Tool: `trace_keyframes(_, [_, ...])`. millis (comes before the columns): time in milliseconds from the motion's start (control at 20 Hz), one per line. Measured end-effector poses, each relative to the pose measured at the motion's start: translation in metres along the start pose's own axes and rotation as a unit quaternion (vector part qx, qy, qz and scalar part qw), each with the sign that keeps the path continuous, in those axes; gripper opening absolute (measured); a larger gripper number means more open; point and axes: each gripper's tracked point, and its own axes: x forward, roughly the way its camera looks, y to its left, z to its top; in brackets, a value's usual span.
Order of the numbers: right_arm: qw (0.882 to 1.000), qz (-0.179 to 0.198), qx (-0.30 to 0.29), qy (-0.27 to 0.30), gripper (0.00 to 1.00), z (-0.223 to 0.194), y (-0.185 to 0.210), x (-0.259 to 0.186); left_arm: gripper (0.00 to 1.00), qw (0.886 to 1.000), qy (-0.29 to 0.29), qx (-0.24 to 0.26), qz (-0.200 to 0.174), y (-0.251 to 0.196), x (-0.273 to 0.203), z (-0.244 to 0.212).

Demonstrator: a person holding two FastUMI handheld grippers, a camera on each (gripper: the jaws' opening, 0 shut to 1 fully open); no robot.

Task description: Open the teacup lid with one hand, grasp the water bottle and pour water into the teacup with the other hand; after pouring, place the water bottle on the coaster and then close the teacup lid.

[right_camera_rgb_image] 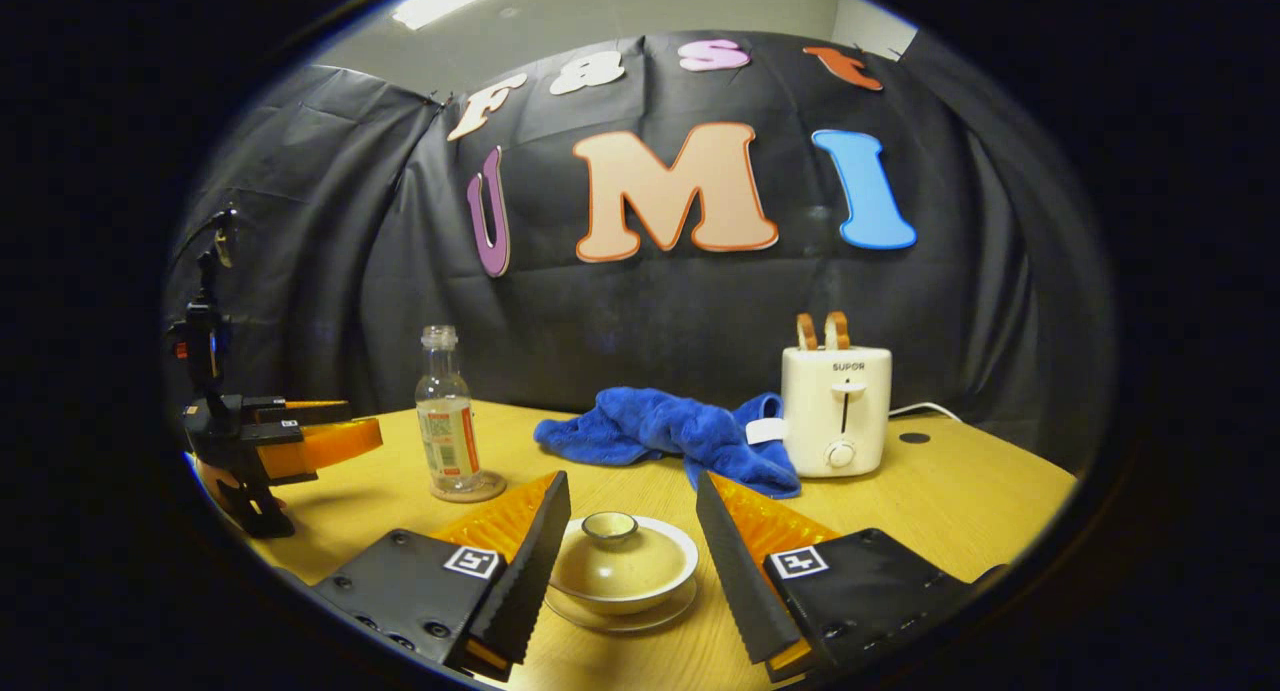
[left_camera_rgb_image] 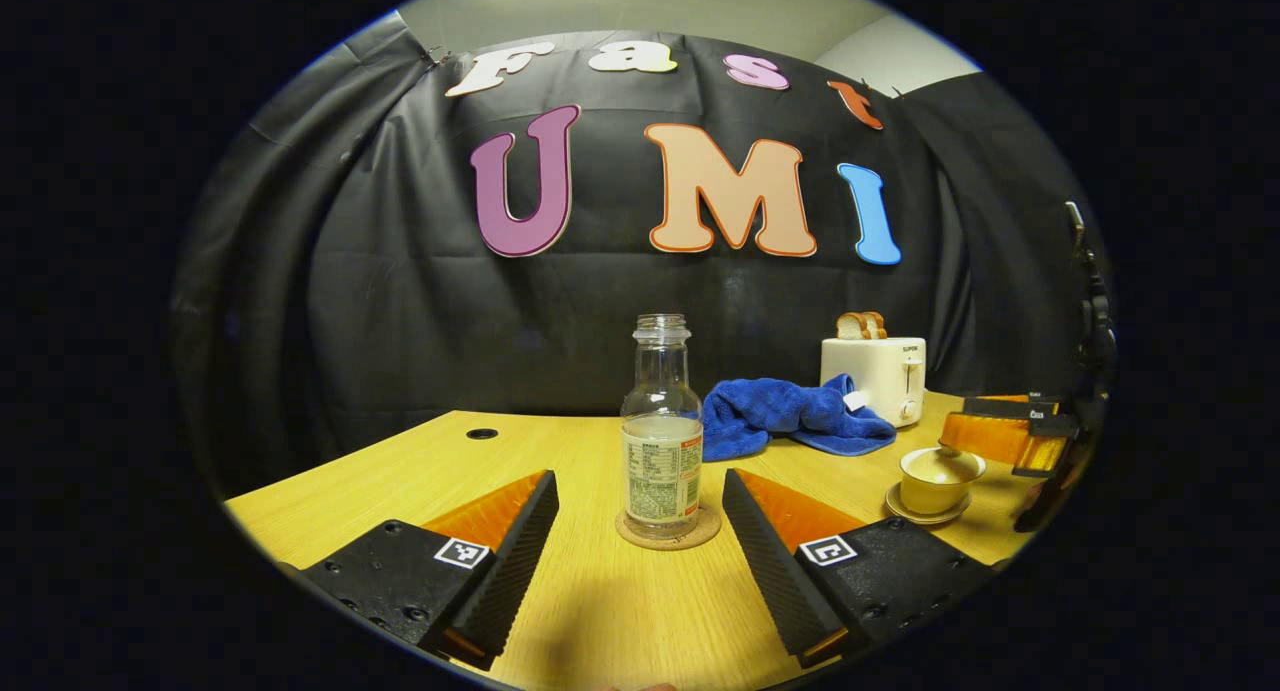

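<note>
A clear, capless water bottle [left_camera_rgb_image: 662, 431] with a little water stands upright on a round cork coaster [left_camera_rgb_image: 668, 529]. My left gripper [left_camera_rgb_image: 640, 486] is open, its fingers apart on either side just short of the bottle and not touching it. The beige teacup [right_camera_rgb_image: 620, 566] sits on its saucer with the lid [right_camera_rgb_image: 610, 527] on. My right gripper [right_camera_rgb_image: 632, 483] is open, one finger on each side of the cup. In the right gripper view the bottle [right_camera_rgb_image: 447, 421] and the left gripper [right_camera_rgb_image: 280, 436] stand at the left. The left gripper view has the teacup [left_camera_rgb_image: 940, 476] at the right.
A crumpled blue cloth [right_camera_rgb_image: 670, 431] lies behind the cup, and a white toaster [right_camera_rgb_image: 836, 406] holding toast stands beside it at the back right. The wooden table [right_camera_rgb_image: 960, 491] ends at the black cloth wall. The right gripper [left_camera_rgb_image: 1010, 431] is by the table's right edge.
</note>
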Motion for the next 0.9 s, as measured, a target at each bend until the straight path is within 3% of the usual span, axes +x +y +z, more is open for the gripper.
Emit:
trace_keyframes(50, [1.000, -0.001, 0.000, -0.003, 0.79, 0.000, 0.000, -0.003, 0.96, 1.000, 0.000, 0.000, 0.001, 0.000, 0.000, 0.000])
trace_keyframes(200, [1.000, -0.026, -0.001, -0.005, 0.83, 0.003, -0.010, -0.015, 0.96, 1.000, 0.001, 0.000, 0.011, 0.004, -0.002, 0.000])
trace_keyframes(350, [0.997, -0.081, -0.003, -0.008, 0.83, 0.004, -0.030, -0.034, 0.96, 0.999, 0.001, 0.001, 0.034, 0.013, -0.010, -0.001])
trace_keyframes(700, [0.974, -0.226, -0.008, -0.016, 0.83, 0.007, -0.078, -0.076, 0.96, 0.989, 0.004, 0.004, 0.150, 0.051, -0.044, 0.000])
trace_keyframes(750, [0.970, -0.242, -0.009, -0.017, 0.81, 0.008, -0.083, -0.081, 0.96, 0.986, 0.002, 0.004, 0.167, 0.056, -0.051, 0.000])
trace_keyframes(800, [0.967, -0.253, -0.009, -0.017, 0.85, 0.008, -0.085, -0.084, 0.96, 0.983, 0.003, 0.006, 0.183, 0.060, -0.056, 0.000])
trace_keyframes(900, [0.965, -0.260, -0.010, -0.017, 0.80, 0.008, -0.087, -0.085, 0.96, 0.983, 0.003, 0.006, 0.184, 0.057, -0.058, 0.000])
